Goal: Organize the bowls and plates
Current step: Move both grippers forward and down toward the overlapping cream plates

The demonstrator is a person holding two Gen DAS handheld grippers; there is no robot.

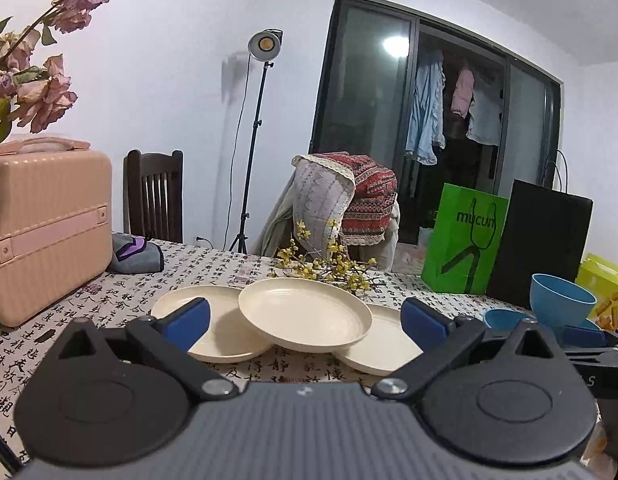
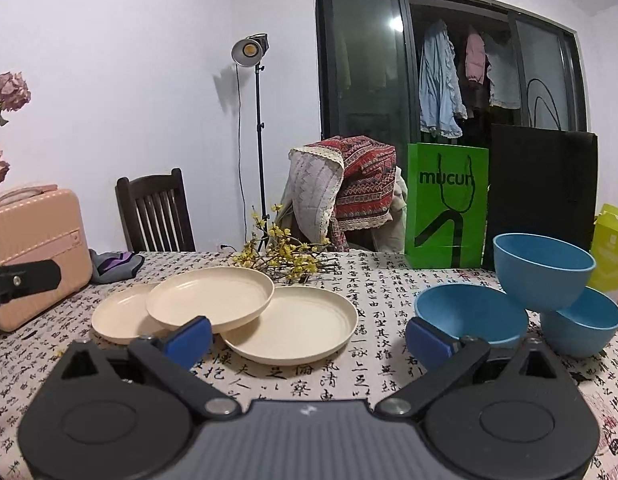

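Note:
Three cream plates lie on the patterned tablecloth. The middle plate (image 1: 305, 312) (image 2: 211, 298) rests tilted on the left plate (image 1: 213, 330) (image 2: 119, 314) and the right plate (image 1: 383, 344) (image 2: 293, 322). Three blue bowls stand to the right: a near bowl (image 2: 471, 314), a far-right bowl (image 2: 585, 326), and a top bowl (image 2: 543, 270) (image 1: 561, 300) resting on both. My left gripper (image 1: 305, 318) is open and empty, just before the plates. My right gripper (image 2: 309, 338) is open and empty, between the plates and the bowls.
A pink case (image 1: 45, 232) stands at the left with a grey cloth (image 1: 137, 256) beside it. Yellow flower sprigs (image 1: 329, 268) lie behind the plates. A green bag (image 2: 447, 204), a black bag (image 2: 543, 196) and a yellow bag (image 2: 611, 248) stand at the back right. Chairs stand behind the table.

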